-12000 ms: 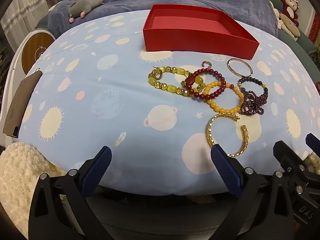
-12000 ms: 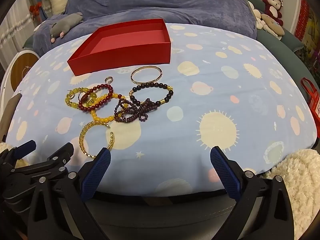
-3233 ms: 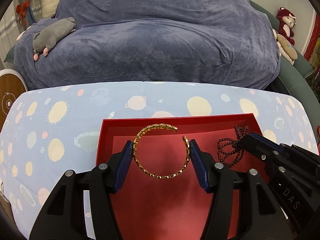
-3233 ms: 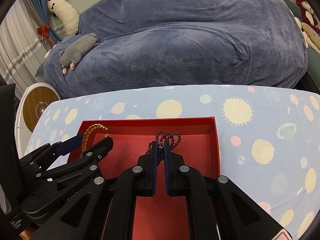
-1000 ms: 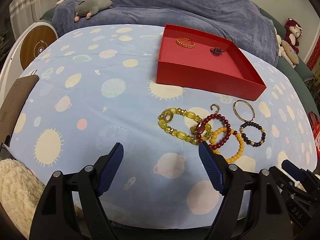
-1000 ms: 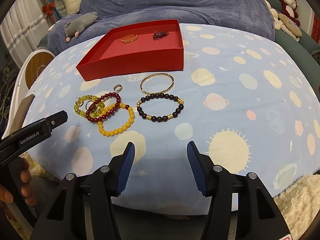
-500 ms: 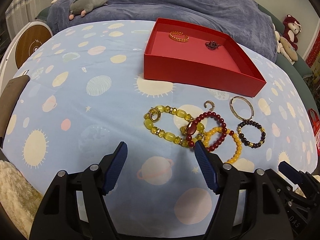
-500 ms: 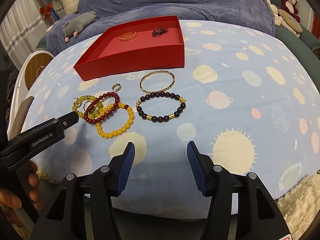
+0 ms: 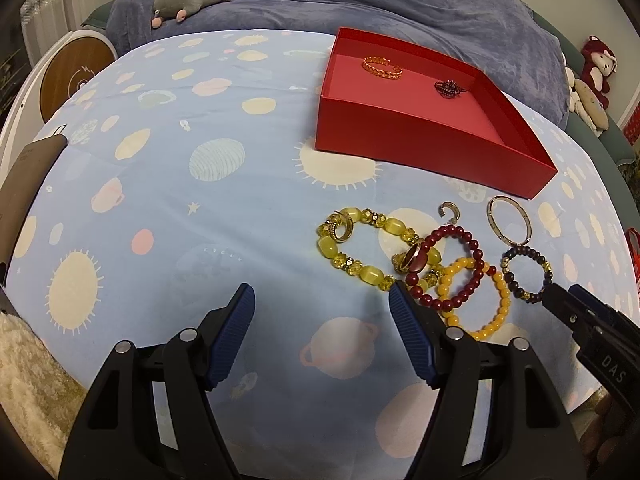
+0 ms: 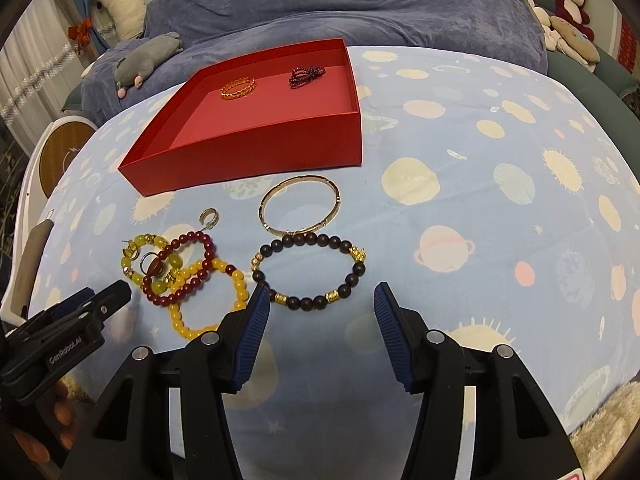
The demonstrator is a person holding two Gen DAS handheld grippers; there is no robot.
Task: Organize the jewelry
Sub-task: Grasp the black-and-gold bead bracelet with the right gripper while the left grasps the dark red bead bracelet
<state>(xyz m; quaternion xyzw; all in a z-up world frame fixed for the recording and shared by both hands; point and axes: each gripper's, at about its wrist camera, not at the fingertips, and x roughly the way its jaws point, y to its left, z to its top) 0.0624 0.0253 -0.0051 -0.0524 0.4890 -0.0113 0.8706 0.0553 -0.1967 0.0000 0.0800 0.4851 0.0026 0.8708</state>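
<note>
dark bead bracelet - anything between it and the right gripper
Nothing visible does. The dark bead bracelet lies flat on the sheet just ahead of the open right gripper, only bare fabric between them.

box (image 10: 256,152) sits upper centre with cuff (image 10: 238,87) and beaded strand (image 10: 306,74) inside; below it lie bangle (image 10: 299,203), bracelets (image 10: 188,276) lower left.

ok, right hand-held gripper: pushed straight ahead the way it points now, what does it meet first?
Probably the dark bead bracelet. The right hand-held gripper is open, and the bracelet's near edge lies just beyond its fingertips, slightly left of centre. Past it come the gold bangle and the red box. Height above the bedsheet is unclear.
</note>
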